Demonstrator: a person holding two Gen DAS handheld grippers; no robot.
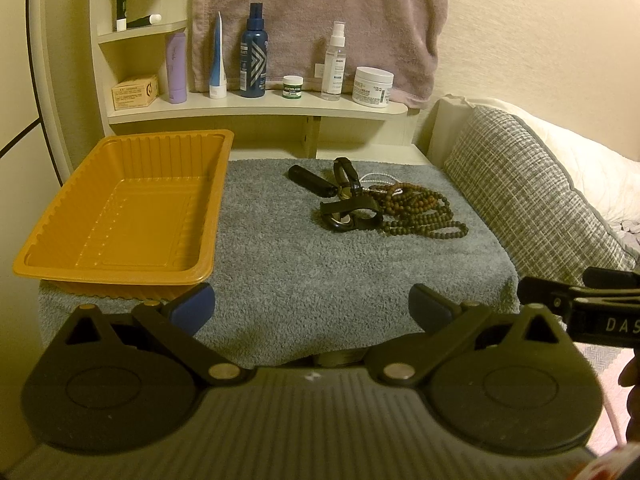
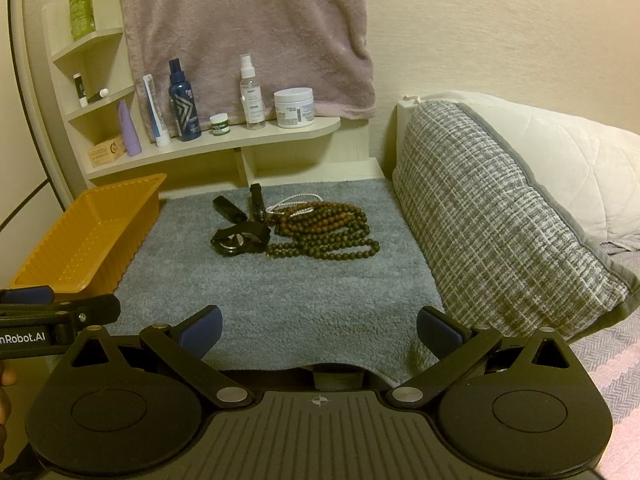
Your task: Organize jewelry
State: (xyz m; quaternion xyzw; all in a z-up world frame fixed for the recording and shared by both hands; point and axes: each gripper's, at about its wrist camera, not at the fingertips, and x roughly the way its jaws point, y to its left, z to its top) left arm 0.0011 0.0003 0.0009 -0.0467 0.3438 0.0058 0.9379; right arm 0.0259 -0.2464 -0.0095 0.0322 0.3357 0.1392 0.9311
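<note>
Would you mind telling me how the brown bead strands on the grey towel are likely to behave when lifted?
The bead strands lie in loose overlapping loops, so they will probably hang floppy. They touch the black watch, so may drag it. Round beads look slippery between open pads.

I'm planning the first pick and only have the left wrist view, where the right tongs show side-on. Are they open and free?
Observer: Yes. The right tongs are open with the blue pads spread and nothing between them. They are above the near edge of the grey terry towel, well short of the brown wooden bead necklaces.
Operator: The top corner shelf is cut off for me. Is anything up there?
Observer: A green translucent plastic bottle stands upright on it.
</note>
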